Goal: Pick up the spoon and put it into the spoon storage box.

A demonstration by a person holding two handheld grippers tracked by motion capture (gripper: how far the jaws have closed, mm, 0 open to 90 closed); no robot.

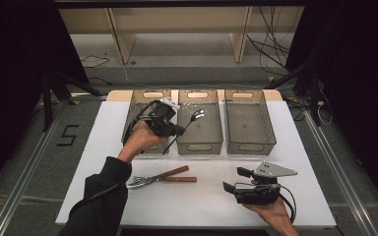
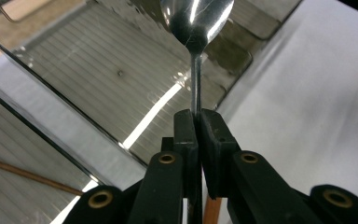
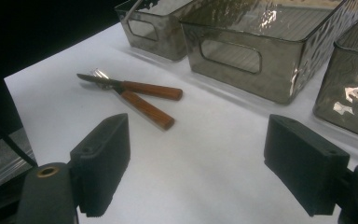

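My left gripper [image 1: 179,130] is shut on the handle of a metal spoon [image 1: 191,120] and holds it above the front of the middle bin [image 1: 199,142]. Seen from the left gripper view, the spoon [image 2: 196,28] rises from between the closed jaws, its bowl over the ribbed bin floor [image 2: 102,79]. My right gripper [image 1: 234,179] rests open near the table's front right, jaws pointing left. In the right gripper view, its jaws stand wide apart with nothing between the fingertips [image 3: 200,163]. A fork and a knife with wooden handles [image 1: 165,178] lie crossed on the white table; the same pair of utensils [image 3: 137,95] shows there too.
Three smoky clear bins stand side by side at the back: left bin [image 1: 133,115], middle bin, right bin [image 1: 248,142]. The white table [image 1: 202,201] ends close in front of my right gripper. A thin brown stick [image 2: 28,175] lies in a neighbouring bin.
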